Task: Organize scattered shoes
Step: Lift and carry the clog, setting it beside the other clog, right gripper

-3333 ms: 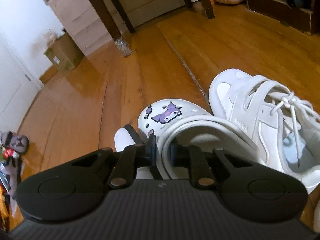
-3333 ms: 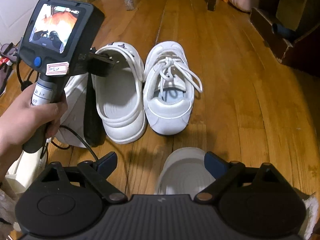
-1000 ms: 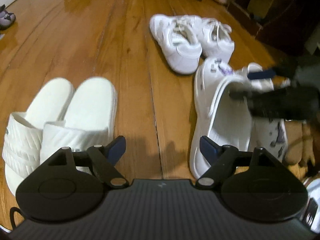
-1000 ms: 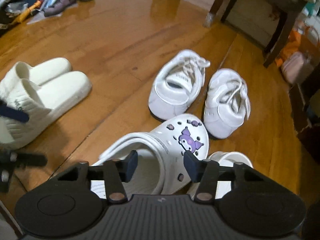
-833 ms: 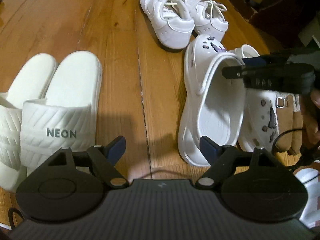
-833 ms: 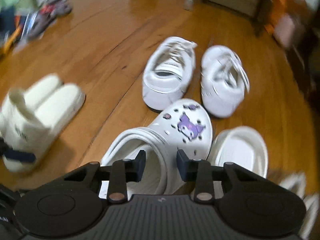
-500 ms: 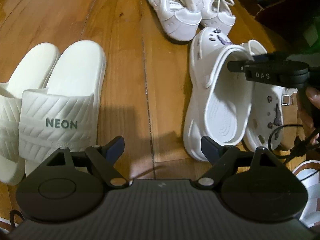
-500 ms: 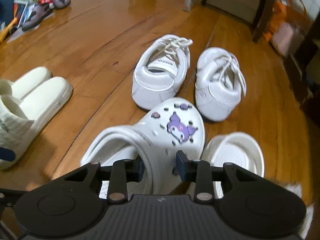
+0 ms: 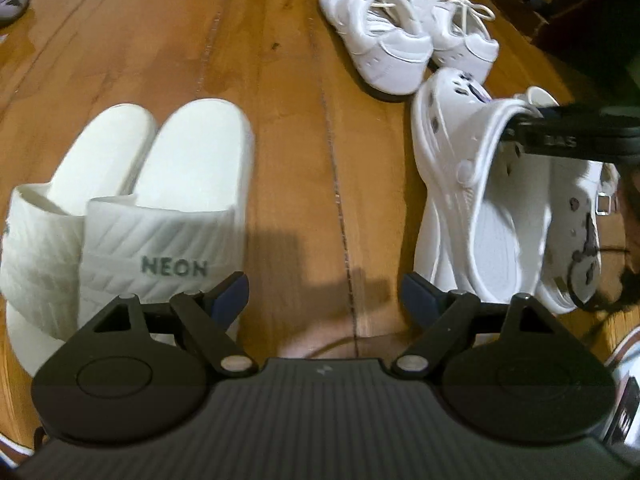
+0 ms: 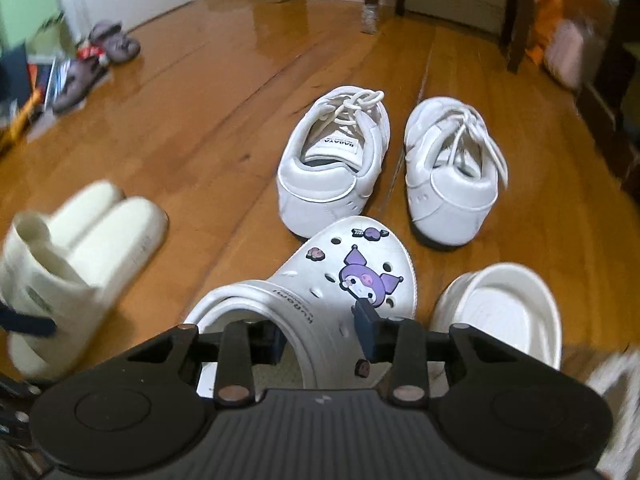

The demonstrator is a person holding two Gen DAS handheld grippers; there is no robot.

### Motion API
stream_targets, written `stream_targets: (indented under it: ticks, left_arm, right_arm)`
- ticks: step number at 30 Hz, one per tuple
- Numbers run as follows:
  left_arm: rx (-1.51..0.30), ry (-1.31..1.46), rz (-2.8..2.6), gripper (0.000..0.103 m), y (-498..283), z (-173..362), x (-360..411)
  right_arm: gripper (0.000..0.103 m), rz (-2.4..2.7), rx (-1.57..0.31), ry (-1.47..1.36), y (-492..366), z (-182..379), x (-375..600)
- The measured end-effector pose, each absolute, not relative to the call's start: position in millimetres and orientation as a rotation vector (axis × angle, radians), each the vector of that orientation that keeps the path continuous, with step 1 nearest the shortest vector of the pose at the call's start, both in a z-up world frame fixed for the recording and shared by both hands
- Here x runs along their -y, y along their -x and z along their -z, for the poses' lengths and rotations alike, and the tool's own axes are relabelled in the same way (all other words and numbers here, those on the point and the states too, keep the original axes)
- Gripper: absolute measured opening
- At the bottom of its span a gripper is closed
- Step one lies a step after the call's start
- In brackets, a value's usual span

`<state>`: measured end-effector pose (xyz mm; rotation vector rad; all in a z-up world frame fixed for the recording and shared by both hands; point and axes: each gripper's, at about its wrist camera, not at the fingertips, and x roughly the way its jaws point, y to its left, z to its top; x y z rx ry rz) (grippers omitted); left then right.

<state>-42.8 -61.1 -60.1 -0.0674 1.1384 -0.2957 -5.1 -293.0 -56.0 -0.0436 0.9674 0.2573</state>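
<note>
Our right gripper (image 10: 320, 332) grips the white clog (image 10: 340, 292) at lower centre of its frame, one finger inside the opening. Our left gripper (image 9: 324, 296) hangs open over bare floor (image 9: 300, 140), slides (image 9: 132, 200) at left, sneakers (image 9: 404, 40) upper right.

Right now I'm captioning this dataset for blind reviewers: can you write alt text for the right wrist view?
The right gripper straddles the side wall of a white clog bearing a purple cartoon charm, one finger inside the opening. Beyond it on the wood floor sit a pair of white sneakers; cream slides lie left, a second clog right.
</note>
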Motion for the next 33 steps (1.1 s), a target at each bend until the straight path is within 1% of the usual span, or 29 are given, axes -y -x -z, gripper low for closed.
stream_targets:
  ticks: [4,11,14,16,17,19,20,22,23,25,26,28,29,30,32,33]
  left_arm:
    - [-1.115,0.09,0.277,0.084,42.7,46.6,48.0]
    - [-1.043,0.125,0.204,0.084,50.9,17.5,15.0]
    - [-1.02,0.152,0.167,0.085,51.1,7.4,0.6]
    - [-1.009,0.163,0.156,0.086,50.3,4.3,-5.4]
    - [-1.002,0.171,0.149,0.087,50.3,2.1,-8.6]
    - [-0.995,0.186,0.145,0.088,50.3,-0.3,-12.8]
    - [-0.995,0.19,0.147,0.088,49.5,-0.5,-13.7]
    - [-1.001,0.19,0.148,0.088,48.3,0.6,-13.0]
    - [-1.009,0.189,0.153,0.088,47.2,2.8,-10.8]
    - [-1.025,0.188,0.16,0.088,46.5,6.9,-7.8]
    - [-1.041,0.187,0.168,0.088,45.6,11.0,-5.2]
    - [-1.059,0.185,0.174,0.088,44.7,16.0,-1.8]
    - [-1.076,0.184,0.179,0.088,43.7,20.7,1.1]
    - [-1.089,0.183,0.182,0.088,43.0,24.1,3.6]
    - [-1.103,0.187,0.196,0.088,42.2,28.0,7.1]
    - [-1.11,0.192,0.207,0.088,41.6,30.1,9.1]
  right_arm:
    - [0.032,-0.282,-1.022,-0.098,6.9,46.6,289.7]
    - [0.033,-0.177,-1.086,-0.211,3.2,44.8,282.6]
    - [0.033,-0.12,-1.14,-0.355,3.3,41.5,295.9]
    - [0.029,-0.133,-1.161,-0.471,5.8,42.3,306.1]
    - [0.025,-0.139,-1.171,-0.53,7.1,42.7,311.2]
    - [0.023,-0.155,-1.2,-0.631,9.4,47.5,317.0]
    - [0.02,-0.16,-1.203,-0.632,10.9,47.7,316.4]
    - [0.019,-0.163,-1.19,-0.558,14.6,43.6,310.8]
    - [0.017,-0.167,-1.182,-0.525,16.3,41.0,308.0]
    - [0.016,-0.221,-1.166,-0.326,18.8,22.3,288.4]
    - [0.019,-0.24,-1.162,-0.24,18.9,13.9,279.7]
    - [0.037,-0.304,-1.166,0.073,11.4,-11.8,249.1]
    - [0.058,-0.337,-1.153,0.226,7.0,-22.3,234.3]
    - [0.066,-0.363,-1.13,0.352,2.7,-26.6,222.4]
    - [0.065,-0.414,-1.121,0.592,-7.2,-19.0,200.3]
    - [0.063,-0.442,-1.124,0.701,-11.9,-10.2,191.5]
